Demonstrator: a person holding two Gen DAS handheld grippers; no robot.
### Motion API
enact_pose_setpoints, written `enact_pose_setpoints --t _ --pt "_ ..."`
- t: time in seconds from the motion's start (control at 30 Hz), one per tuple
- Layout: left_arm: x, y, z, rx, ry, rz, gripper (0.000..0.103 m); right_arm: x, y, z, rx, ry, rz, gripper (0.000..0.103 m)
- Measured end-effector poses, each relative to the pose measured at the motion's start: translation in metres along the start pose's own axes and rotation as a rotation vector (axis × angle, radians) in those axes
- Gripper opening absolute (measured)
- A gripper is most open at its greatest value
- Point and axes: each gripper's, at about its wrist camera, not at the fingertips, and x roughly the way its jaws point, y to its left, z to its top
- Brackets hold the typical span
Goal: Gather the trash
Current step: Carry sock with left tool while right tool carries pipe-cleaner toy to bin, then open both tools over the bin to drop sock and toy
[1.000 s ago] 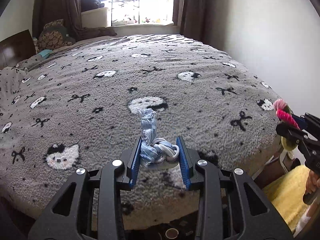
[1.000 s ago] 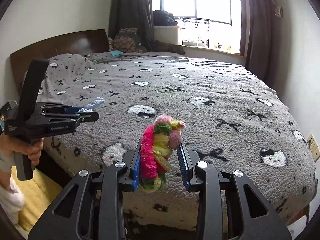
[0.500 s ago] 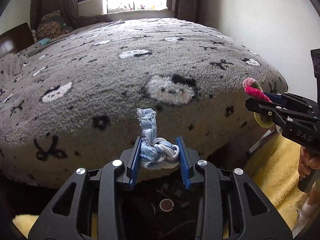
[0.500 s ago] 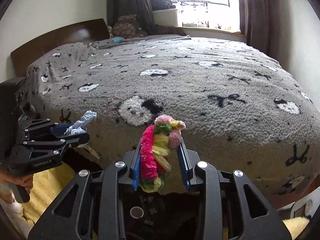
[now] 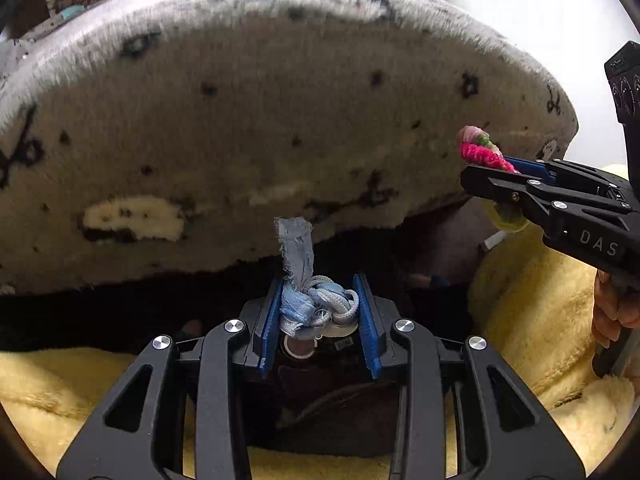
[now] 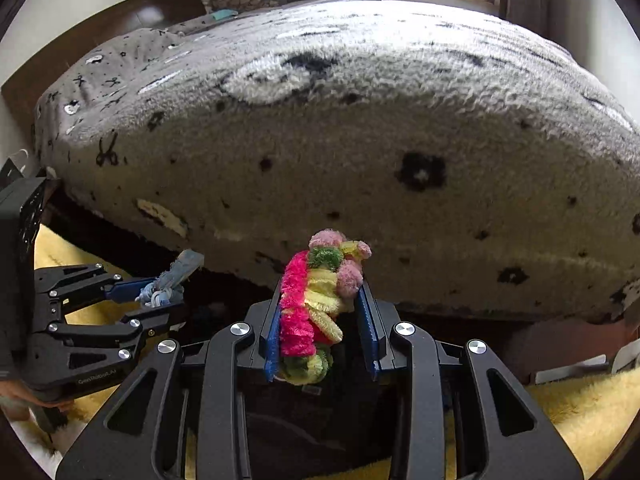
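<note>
My left gripper is shut on a knotted bundle of blue cloth and grey cord, whose frayed strip sticks up past the pads. The right gripper is shut on a fuzzy pink, yellow and green tuft. Both hang low in front of the side of the bed, above a dark bin on the floor. In the left wrist view the right gripper comes in from the right with the tuft. In the right wrist view the left gripper shows at the left with the bundle.
The bed's grey fleece blanket with black and white figures hangs down its side. A yellow fluffy rug covers the floor on both sides of the bin. A person's hand holds the right gripper's handle. A dark wooden headboard stands far left.
Both grippers have sunk from bed-top height to beside the mattress edge and tipped downward, each keeping its piece. The bed now fills the upper view; the rug and dark bin have come into sight.
</note>
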Motion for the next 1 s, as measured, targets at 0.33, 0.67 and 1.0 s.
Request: enact_pose_setpoints --t 0.33,0.67,1.0 --pt "0.049 0.008 -0.007 -0.021 0.120 -0.023 0.033 0.042 -0.012 -0.016 0.093 0.153 0.045 0.033" --pt "0.083 0.014 -0.012 -0.035 0.200 -0.062 0.035 0.081 -0.010 -0.029 0.093 0.253 0.060 0.034" --pt "0.088 0.017 -0.009 -0.038 0.205 -0.035 0.054 0.086 -0.007 -0.025 0.107 0.254 0.073 0.049"
